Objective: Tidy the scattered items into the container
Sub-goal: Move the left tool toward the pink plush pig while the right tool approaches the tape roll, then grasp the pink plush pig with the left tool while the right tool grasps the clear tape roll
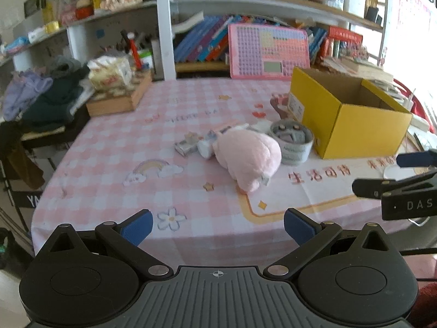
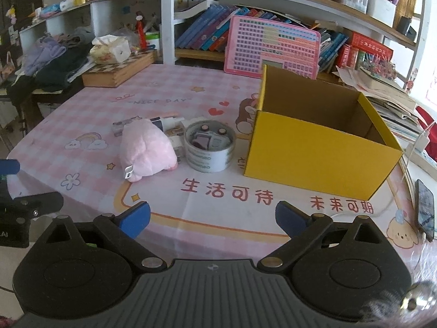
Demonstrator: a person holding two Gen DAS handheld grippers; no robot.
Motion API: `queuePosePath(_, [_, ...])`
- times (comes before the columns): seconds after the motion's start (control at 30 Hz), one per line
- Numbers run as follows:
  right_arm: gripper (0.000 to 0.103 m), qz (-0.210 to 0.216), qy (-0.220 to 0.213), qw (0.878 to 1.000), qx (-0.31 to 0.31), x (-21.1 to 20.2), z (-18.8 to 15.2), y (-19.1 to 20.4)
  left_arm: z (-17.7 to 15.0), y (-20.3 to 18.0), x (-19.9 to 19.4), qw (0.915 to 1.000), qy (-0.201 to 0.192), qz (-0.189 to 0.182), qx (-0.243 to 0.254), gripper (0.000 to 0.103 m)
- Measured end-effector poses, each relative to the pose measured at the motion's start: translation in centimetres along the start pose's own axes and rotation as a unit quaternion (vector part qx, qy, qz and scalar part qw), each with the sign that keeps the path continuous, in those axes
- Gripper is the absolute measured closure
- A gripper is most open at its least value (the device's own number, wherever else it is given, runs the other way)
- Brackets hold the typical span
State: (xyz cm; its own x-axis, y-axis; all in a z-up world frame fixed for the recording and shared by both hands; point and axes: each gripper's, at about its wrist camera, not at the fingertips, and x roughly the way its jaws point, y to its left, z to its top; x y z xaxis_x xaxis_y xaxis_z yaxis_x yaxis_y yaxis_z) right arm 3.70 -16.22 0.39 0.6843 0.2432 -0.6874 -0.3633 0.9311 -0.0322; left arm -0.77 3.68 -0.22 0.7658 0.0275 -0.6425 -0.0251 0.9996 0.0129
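The pink plush toy lies on the desk touching a tape roll with small bits inside, just left of the yellow box, which looks empty. Nothing is packed yet, I judge. My right gripper and left gripper hover released, jaws wide; next I need to reach for the plush.

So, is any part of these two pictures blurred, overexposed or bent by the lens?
Left wrist view: soft all over, the pink plush toy blurred, the right edge beyond the yellow box washed out by daylight. Right wrist view: sharper, tablecloth print readable; shelves curve from fisheye distortion.
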Motion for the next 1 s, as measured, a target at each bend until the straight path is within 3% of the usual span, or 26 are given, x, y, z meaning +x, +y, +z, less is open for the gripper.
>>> queuePosePath(0.17, [0.008,0.003,-0.004,1.000,-0.001,0.1,0.2,-0.1,-0.4,-0.4,-0.3,0.9987,-0.047,0.016,0.005,0.000])
queuePosePath(0.37, [0.021,0.013,-0.003,1.000,-0.010,0.6,0.7,-0.3,-0.5,-1.0,0.2,0.9981,-0.060,-0.012,0.006,0.000])
queuePosePath(0.6, [0.032,0.050,-0.002,0.998,-0.029,2.3,1.8,-0.5,1.0,-1.6,1.8,0.9985,-0.029,-0.047,0.004,0.000])
queuePosePath(1.0, [0.032,0.077,0.017,0.996,-0.048,6.0,4.3,-1.0,2.4,-3.4,6.2,0.9988,-0.004,-0.026,0.042,0.000])
